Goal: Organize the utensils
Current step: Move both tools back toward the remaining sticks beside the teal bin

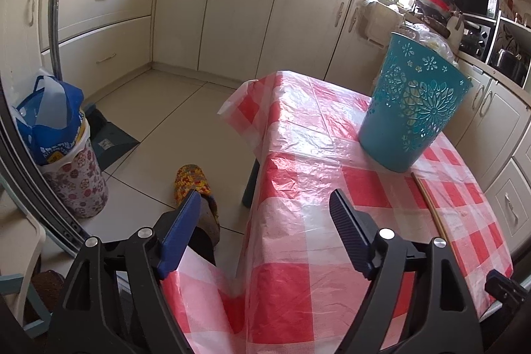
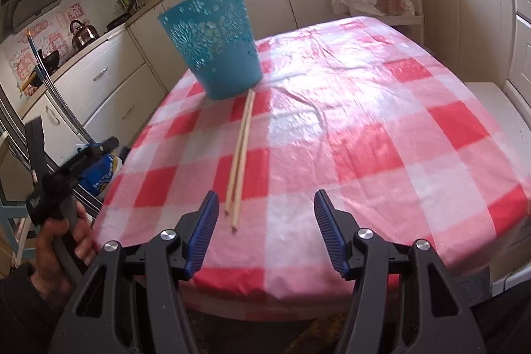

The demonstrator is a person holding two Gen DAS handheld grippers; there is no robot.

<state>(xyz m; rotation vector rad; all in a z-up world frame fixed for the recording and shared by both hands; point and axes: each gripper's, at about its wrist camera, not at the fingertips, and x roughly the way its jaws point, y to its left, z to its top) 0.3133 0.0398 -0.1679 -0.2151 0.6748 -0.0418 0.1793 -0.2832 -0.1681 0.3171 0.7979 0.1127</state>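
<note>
Near the table's (image 2: 381, 128) front edge, chopsticks (image 2: 239, 155) reaching back to the bin (image 2: 212, 45), light, stiff, slippery, best pinched mid-length, right gripper (image 2: 265, 231) spread empty, left gripper (image 1: 265, 234) likewise.

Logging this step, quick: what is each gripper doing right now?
Left gripper: open, holding nothing.
Right gripper: open, empty; the chopsticks lie just ahead.
</note>
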